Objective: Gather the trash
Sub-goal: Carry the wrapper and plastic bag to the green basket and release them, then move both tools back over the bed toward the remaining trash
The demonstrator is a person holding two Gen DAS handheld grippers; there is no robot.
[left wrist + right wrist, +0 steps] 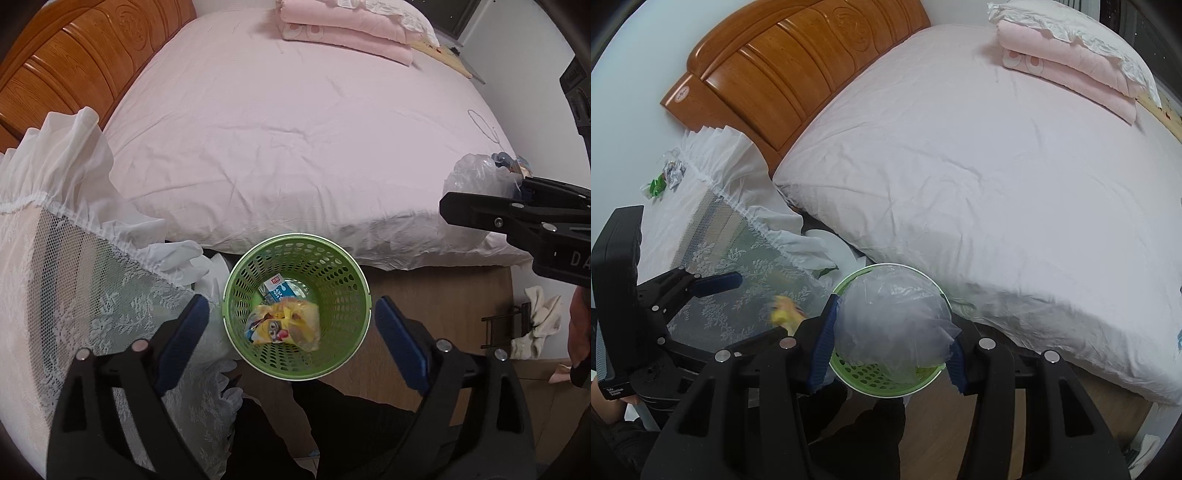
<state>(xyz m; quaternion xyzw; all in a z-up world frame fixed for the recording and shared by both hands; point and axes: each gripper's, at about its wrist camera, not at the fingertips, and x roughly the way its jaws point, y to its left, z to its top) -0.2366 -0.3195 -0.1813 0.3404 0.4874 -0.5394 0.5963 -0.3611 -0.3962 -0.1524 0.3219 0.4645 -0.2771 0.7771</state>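
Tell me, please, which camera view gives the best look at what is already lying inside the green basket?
The left wrist view: it looks straight down into the green basket, showing a yellow cartoon wrapper and a small carton at the bottom. In the right wrist view, the clear plastic bag held by the right gripper hides most of the interior.

We're in a home bedroom, folks: a bed [979, 155] under a pale pink sheet fills the view, its carved wooden headboard [798, 77] up at eleven o'clock. Folded pink bedding [1067, 77] sits stacked at one o'clock. A white lace cover [713, 229] drapes at nine o'clock, and a green perforated wastebasket [295, 306] stands on wood flooring [436, 299] beside the bed.
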